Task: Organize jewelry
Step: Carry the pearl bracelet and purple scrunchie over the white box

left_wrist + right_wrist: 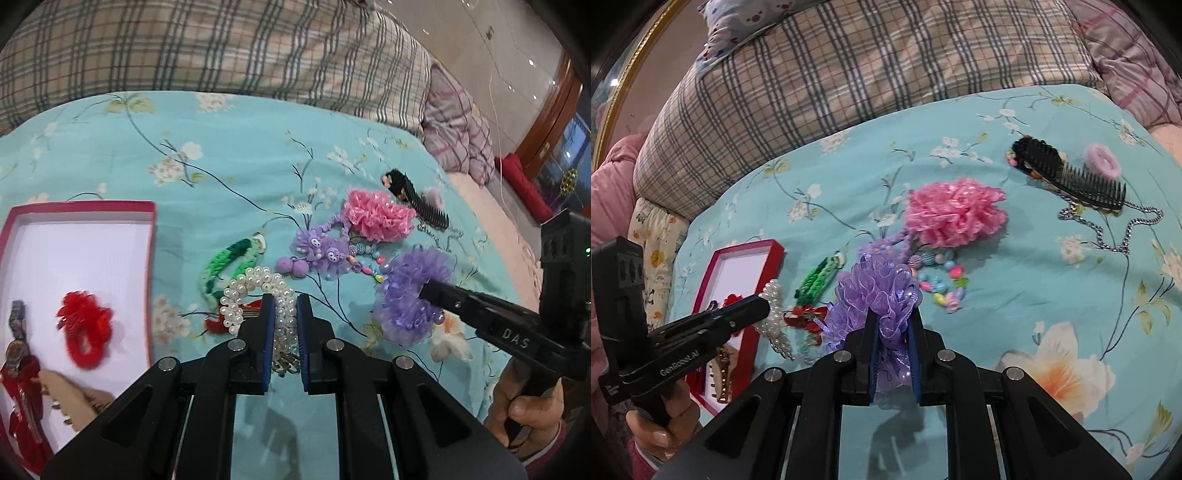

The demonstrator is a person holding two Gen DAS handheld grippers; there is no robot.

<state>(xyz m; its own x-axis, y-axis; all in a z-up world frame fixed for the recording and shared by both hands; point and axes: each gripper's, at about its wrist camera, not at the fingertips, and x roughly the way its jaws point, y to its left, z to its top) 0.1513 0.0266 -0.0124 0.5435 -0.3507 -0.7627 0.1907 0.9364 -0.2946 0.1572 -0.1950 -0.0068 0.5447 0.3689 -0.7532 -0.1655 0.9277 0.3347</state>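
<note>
On the bedspread [229, 147], left claw [281, 306] grips one pearl scrunchie [258, 284]; right claw [892, 325] one purple scrunchie [879, 291].

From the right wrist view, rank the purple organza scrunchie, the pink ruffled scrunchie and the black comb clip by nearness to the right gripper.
1. Purple organza scrunchie: clamped between the right gripper's fingers.
2. Pink ruffled scrunchie: beyond it, slightly right, on the blue floral bedspread.
3. Black comb clip: farthest, far right, near the plaid pillow.
</note>
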